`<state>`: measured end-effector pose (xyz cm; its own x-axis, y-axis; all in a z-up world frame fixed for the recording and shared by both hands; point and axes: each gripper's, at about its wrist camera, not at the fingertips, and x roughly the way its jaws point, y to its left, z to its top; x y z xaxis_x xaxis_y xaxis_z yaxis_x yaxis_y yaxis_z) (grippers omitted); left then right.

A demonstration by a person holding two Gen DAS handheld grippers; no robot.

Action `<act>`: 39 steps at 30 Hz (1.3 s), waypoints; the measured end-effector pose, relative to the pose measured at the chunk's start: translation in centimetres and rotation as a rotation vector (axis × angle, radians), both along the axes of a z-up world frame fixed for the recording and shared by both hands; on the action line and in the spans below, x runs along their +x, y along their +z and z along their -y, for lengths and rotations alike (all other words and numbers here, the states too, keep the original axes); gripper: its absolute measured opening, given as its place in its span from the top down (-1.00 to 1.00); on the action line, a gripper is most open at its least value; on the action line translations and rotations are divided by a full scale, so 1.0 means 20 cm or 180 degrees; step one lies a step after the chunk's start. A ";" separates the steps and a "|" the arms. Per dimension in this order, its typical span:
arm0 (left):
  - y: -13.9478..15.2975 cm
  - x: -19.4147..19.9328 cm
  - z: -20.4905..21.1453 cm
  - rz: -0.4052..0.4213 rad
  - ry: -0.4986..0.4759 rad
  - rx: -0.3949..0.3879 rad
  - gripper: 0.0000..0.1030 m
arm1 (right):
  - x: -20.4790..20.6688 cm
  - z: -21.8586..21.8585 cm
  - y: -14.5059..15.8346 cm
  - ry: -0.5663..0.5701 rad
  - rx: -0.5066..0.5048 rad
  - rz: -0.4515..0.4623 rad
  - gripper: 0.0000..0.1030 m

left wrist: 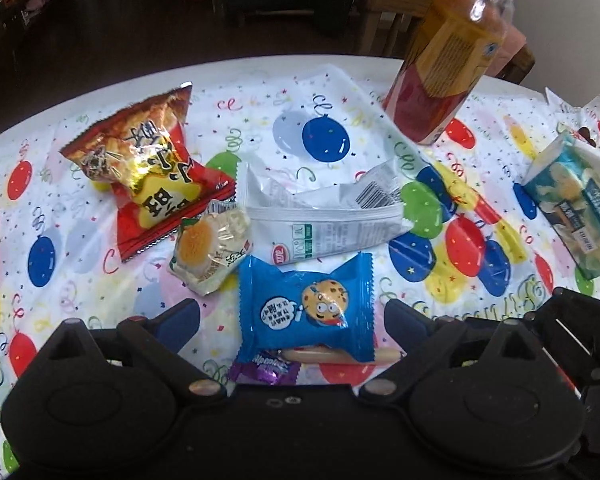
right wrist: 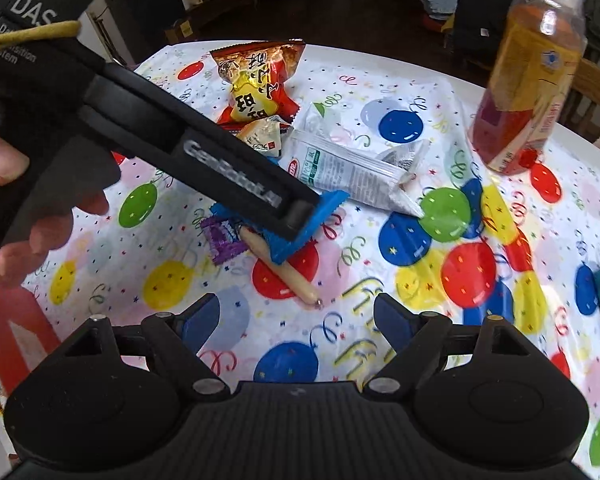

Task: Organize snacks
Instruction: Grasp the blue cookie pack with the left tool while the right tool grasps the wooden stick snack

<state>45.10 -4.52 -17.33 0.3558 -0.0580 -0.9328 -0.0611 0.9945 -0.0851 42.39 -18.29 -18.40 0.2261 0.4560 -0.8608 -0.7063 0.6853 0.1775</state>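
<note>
Left gripper [left wrist: 292, 316] (open) straddles cookie packet [left wrist: 306, 308].

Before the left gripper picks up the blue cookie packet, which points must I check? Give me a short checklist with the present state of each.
1. Left gripper open: ok.
2. Blue cookie packet between its fingers: ok.
3. Packet free of other items: not ok; it lies over the sausage stick and purple candy.
4. Fingers low enough to close on it: cannot tell.
5. Right gripper open, holding nothing: ok.
</note>
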 end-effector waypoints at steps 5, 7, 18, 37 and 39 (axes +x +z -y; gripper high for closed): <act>-0.05 0.04 -0.01 -0.0062 0.0015 -0.0080 -0.91 | 0.01 -0.07 -0.05 0.0185 -0.0048 0.0106 -0.64; -0.07 0.05 0.00 -0.0094 0.0017 -0.0074 -0.91 | 0.01 -0.10 -0.06 0.0261 -0.0081 0.0177 -0.46; -0.15 0.06 -0.02 -0.0212 0.0086 -0.0296 -0.59 | 0.01 -0.17 -0.12 0.0454 -0.0265 0.0343 0.28; -0.07 -0.03 -0.10 -0.0146 0.0191 -0.0329 -0.11 | -0.15 -0.16 -0.07 0.0459 -0.0258 0.0358 0.78; -0.05 -0.06 -0.12 -0.0131 0.0204 -0.0318 -0.11 | -0.18 -0.13 -0.05 0.0405 -0.0229 0.0306 0.78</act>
